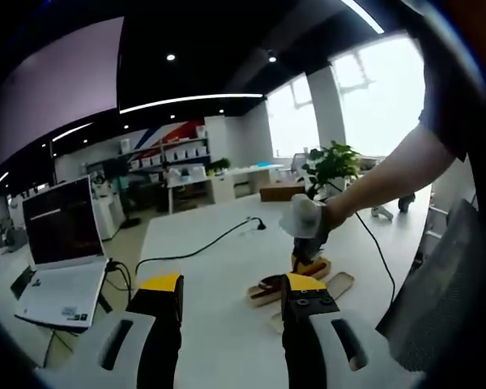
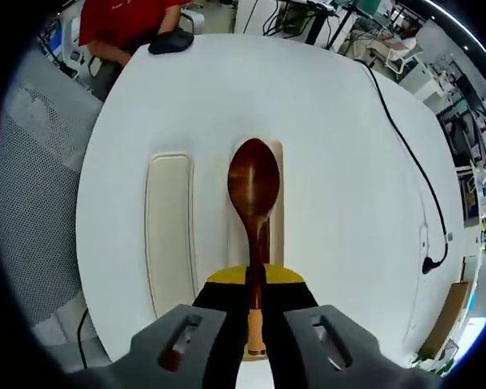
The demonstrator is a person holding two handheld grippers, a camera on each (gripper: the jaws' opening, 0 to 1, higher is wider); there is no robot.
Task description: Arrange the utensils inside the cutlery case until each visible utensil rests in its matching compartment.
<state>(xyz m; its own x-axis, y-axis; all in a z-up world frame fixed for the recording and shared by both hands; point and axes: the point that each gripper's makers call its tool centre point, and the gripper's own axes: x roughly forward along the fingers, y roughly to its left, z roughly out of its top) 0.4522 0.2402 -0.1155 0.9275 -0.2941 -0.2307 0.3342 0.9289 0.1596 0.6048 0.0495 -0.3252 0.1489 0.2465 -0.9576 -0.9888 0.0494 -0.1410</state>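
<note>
- The right tongs rise from the bottom centre of the right gripper view, closed on the handle of a wooden spoon; the grip sits low on the handle, with the pale end of the handle poking out below the jaws.
- The spoon's dark, glossy bowl points to the top of the frame and hangs over the right-hand half of the case, in the middle of the picture. Whether the bowl touches that half or floats above it cannot be told.
- The lid, or the other half of the case, lies just beside it on the left, a long cream tray with a raised rim, on the white tabletop.
- The spoon looks light and stiff, a single piece of wood; the polished surface may slip a little between the pads, so a firm hold on the narrow handle suits it, and it is unlikely to break if set down gently.
- Being held far from the bowl, the spoon may swing or tilt about the jaws; a slow lowering along the slot seems wise.
- In the left gripper view the left tongs stand at the bottom centre, jaws apart and carrying nothing, high above the tabletop.
- A person's hand, right of centre there, holds the other tool over the case.
</note>
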